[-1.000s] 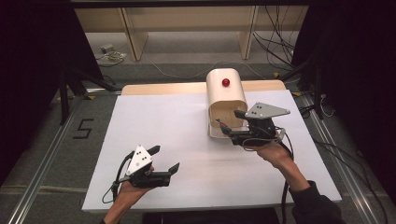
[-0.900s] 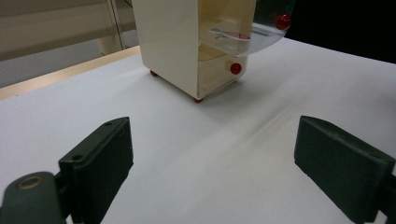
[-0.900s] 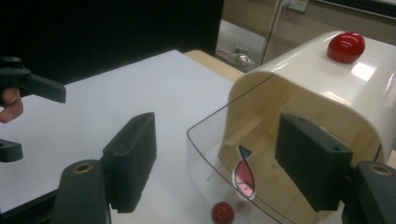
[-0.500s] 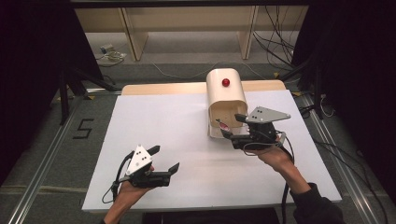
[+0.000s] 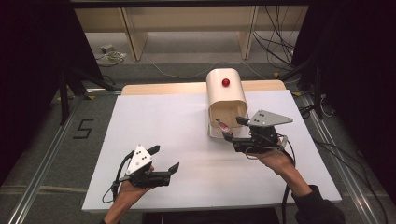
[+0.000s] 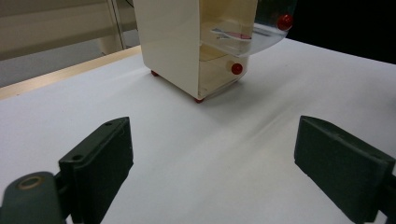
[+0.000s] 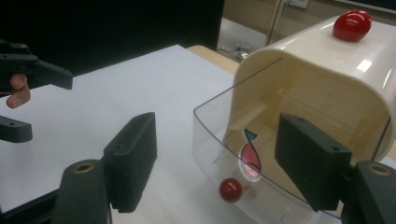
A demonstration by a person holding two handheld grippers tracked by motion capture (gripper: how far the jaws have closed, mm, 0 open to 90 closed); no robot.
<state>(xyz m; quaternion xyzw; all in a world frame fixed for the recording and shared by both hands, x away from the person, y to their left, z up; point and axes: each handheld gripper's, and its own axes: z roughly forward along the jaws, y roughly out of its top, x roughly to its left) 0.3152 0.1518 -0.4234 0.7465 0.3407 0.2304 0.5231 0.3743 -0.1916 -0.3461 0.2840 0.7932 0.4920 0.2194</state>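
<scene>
- The white table (image 5: 187,126) takes up the middle of the high view, with a strip of pale wood along its far edge.
- The cream bread box (image 5: 225,100) stands upper right of centre in the high view, a red knob (image 5: 226,82) on its rounded top. In the left gripper view it sits at the top centre on small red feet.
- Its clear lid (image 7: 233,154) is swung open toward the near side. In the right gripper view the lid curves across the lower centre, with a red and blue sticker (image 7: 250,158) and a small red lid knob (image 7: 231,189) near its lower edge.
- The right gripper (image 5: 236,133) lies right of centre in the high view, held by a hand entering from the lower right, its tips just at the lid's near edge. In its own view the jaws are spread wide, one to the left of the lid and one in front of the box's opening; they pinch nothing.
- The left gripper (image 5: 164,159) is at the lower left of the high view, low over bare table and well apart from the box. Its jaws stand wide apart in its own view, with only white table between them.
- In the upper left of the right gripper view, the left gripper's dark jaws appear with a fingertip (image 7: 17,91) against them.
</scene>
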